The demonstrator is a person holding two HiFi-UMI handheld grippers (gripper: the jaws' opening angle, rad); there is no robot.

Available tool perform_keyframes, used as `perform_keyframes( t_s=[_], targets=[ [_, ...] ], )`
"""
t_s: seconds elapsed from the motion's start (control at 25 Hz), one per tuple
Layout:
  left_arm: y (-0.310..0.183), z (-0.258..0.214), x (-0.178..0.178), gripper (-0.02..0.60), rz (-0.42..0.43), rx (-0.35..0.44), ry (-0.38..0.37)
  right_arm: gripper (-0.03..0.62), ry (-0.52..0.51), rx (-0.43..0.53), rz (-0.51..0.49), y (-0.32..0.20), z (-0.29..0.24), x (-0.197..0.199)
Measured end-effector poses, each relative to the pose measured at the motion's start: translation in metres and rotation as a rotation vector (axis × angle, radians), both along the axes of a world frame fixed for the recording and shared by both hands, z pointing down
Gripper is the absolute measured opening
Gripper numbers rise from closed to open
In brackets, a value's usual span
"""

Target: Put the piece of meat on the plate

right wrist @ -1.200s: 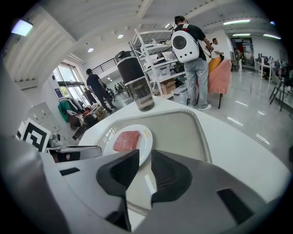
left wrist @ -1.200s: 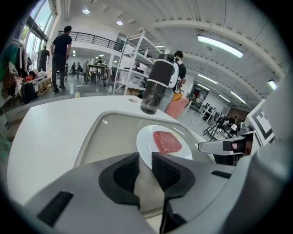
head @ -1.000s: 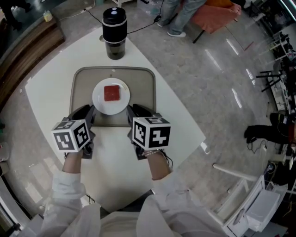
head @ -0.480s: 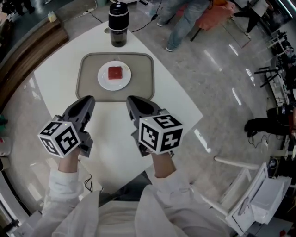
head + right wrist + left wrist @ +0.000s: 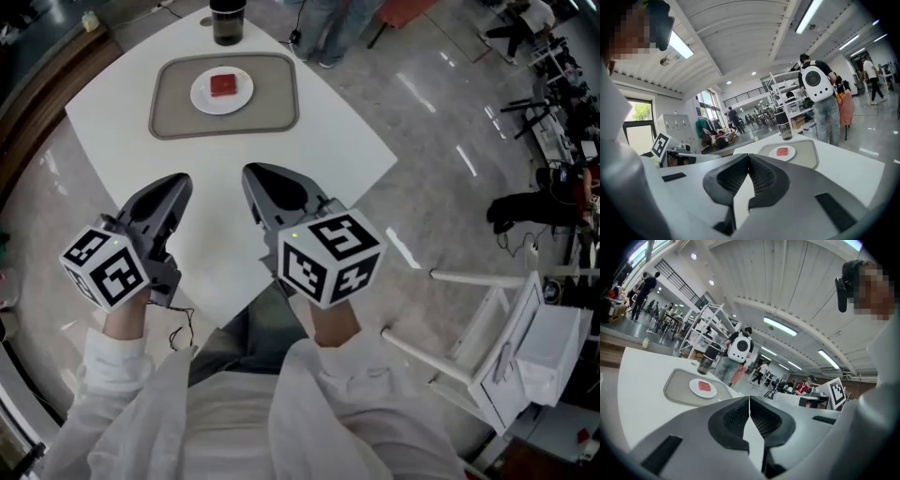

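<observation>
Meat, a small red square, lies in the middle of a white plate. The plate sits on a tan tray at the far end of the white table. A dark cup stands just past the tray. In the head view, the person holds both grippers low over the near edge of the table, well apart from the tray. The left gripper and the right gripper sit side by side and point toward the plate. Each has a marker cube at the back.

In the left gripper view, its fingers are pressed together with nothing between them. The meat on its plate shows far off, up and to the left of the tips. A person with a white backpack stands past the table.

In the right gripper view, those fingers are pressed together too and hold nothing. The meat and plate sit far ahead, a bit to the right.
</observation>
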State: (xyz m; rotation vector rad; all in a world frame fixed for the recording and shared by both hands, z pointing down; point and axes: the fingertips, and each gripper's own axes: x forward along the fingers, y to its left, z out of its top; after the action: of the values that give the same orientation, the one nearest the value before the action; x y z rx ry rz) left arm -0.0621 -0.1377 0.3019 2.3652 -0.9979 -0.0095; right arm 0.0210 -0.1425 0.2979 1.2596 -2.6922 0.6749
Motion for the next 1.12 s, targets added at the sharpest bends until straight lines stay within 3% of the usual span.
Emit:
perform_keyframes(
  t_s=[0.32,0.72,0.96,1.12],
  targets=[
    [0.081,0.006,0.01,0.014,0.031,-0.01,-0.017,0.015,0.045,0.051,-0.022,0.071,-0.01,0.011],
    [0.136,0.01,0.038,0.014,0.035,-0.062,0.035,0.015,0.021,-0.001,-0.118,0.133,0.003,0.015],
    [0.163,0.02,0.056,0.014,-0.04,-0.101,0.027,0.015,-0.003,-0.021,-0.152,0.162,0.012,0.019],
    [0.179,0.026,0.072,0.014,-0.037,-0.129,0.048,0.015,-0.003,-0.033,-0.142,0.171,0.015,0.025]
  ],
)
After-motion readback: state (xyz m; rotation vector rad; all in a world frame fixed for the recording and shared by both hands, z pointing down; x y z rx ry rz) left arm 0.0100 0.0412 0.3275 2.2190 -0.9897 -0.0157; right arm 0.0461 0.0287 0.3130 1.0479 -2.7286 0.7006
